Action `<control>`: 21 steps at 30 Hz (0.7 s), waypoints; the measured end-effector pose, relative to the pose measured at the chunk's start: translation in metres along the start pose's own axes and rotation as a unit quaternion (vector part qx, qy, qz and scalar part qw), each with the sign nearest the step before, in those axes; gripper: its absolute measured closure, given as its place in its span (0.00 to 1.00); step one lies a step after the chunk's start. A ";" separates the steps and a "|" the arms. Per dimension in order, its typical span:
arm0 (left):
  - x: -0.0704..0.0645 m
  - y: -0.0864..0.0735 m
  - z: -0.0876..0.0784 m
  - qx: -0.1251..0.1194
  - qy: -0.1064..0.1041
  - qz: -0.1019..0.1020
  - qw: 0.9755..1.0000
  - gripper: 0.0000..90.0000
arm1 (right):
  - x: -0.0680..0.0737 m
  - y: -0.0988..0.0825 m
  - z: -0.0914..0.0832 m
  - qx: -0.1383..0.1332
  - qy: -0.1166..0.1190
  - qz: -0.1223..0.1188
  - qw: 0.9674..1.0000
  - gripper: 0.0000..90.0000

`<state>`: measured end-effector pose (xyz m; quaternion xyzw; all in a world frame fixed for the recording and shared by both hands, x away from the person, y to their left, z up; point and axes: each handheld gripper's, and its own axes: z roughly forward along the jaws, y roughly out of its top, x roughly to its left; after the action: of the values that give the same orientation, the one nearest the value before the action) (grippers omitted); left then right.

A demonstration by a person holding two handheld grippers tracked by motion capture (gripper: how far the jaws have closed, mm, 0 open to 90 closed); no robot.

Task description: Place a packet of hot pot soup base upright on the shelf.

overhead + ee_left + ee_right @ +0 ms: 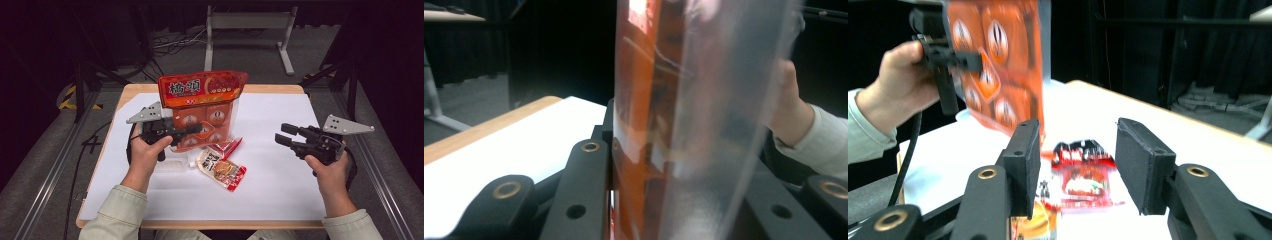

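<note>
Your left gripper is pinching the big orange bag by its left edge, holding it upright above the white mat so the printed top flap stands higher than your hand. In the left gripper view the bag fills the gap between the black jaws, its clear plastic side and orange panel pressed tight between them, with the table edge off to the left.

Just below the hanging bag, two small sachets lie on the mat: a red one nearer the bag and a paler one with a food picture touching it on the near side. Beside them, under your left hand, lies a clear piece of packaging; what it is cannot be made out.

Your right gripper hovers well to the right of the sachets, jaws spread and nothing between them. In the right gripper view the right gripper points at the red sachet, which lies on the mat beyond the open pads, untouched. The same view shows your left hand holding the bag up at the upper left.
</note>
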<state>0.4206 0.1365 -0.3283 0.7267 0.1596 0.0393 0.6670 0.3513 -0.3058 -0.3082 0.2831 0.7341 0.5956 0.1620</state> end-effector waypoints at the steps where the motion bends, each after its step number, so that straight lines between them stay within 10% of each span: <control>1: 0.000 0.000 0.000 0.000 0.000 0.000 1.000 0.79 | 0.000 0.000 0.000 0.000 0.000 0.000 1.000 0.60; 21: 0.048 0.003 -0.014 -0.030 0.081 0.013 0.996 0.79 | -0.023 -0.032 0.006 0.044 -0.009 0.034 0.998 0.61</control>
<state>0.4628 0.1630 -0.3313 0.7029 0.2025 0.1116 0.6727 0.3658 -0.3192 -0.3427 0.3201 0.7482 0.5652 0.1352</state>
